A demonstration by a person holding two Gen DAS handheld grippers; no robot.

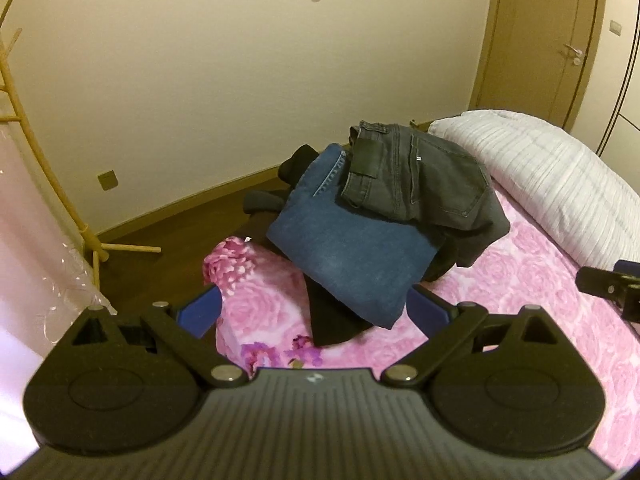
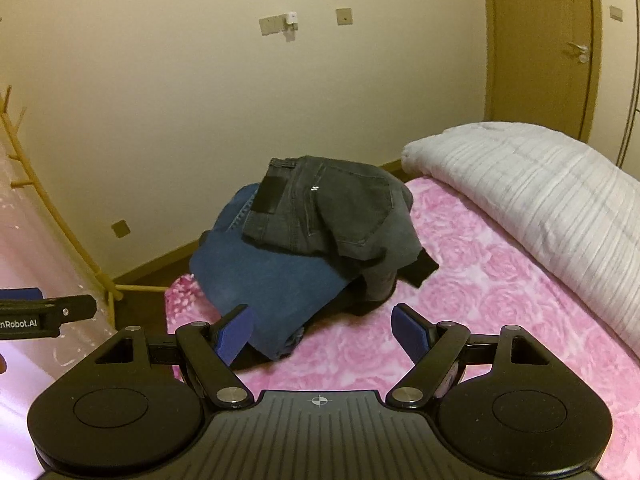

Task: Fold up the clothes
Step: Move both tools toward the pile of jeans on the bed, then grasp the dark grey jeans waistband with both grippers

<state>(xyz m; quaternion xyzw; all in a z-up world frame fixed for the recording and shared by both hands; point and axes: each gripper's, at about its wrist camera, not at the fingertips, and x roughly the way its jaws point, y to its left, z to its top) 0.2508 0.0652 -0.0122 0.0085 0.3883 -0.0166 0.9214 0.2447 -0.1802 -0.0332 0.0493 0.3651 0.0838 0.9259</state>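
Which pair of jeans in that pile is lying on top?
The dark grey jeans, with the black waistband patch, are on top. They lie across the blue jeans, which sit lower and nearer the open tongs. Black clothing lies underneath both.

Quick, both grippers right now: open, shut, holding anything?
Left gripper: open, holding nothing, short of the blue jeans.
Right gripper: open, holding nothing, above the pink bedspread.
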